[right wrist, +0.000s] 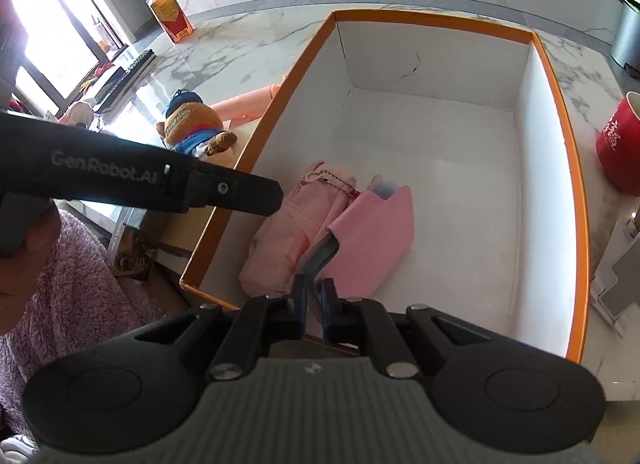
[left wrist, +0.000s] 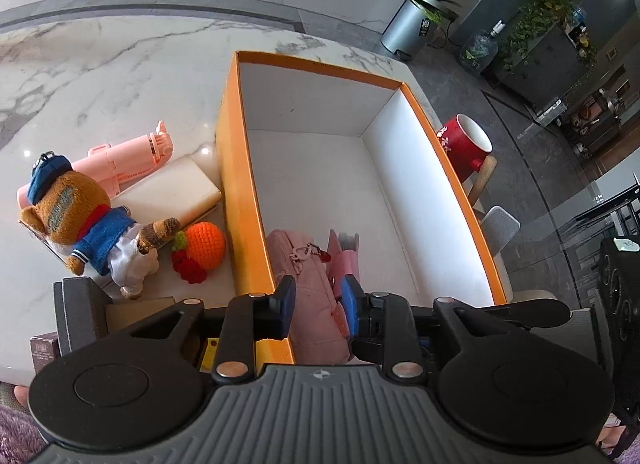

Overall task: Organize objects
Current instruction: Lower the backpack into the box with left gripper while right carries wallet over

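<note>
An orange box (left wrist: 239,191) with a white inside stands on the marble table. A pink padded pouch (left wrist: 310,288) lies in its near corner. My left gripper (left wrist: 319,306) hovers just above the pouch, open, with its pads clear of the fabric. In the right wrist view its black body (right wrist: 224,187) reaches over the box wall (right wrist: 256,151) to the pouch (right wrist: 280,240). Beside the pouch lies a flat pink case (right wrist: 376,232). My right gripper (right wrist: 314,298) is shut on the grey flap at its near end.
Left of the box lie a teddy bear in blue (left wrist: 80,219), an orange crochet ball (left wrist: 204,244), a pink toy (left wrist: 132,155) and a cream case (left wrist: 176,187). A red mug (left wrist: 464,147) stands right of the box. A person's fluffy purple sleeve (right wrist: 80,296) is at the left.
</note>
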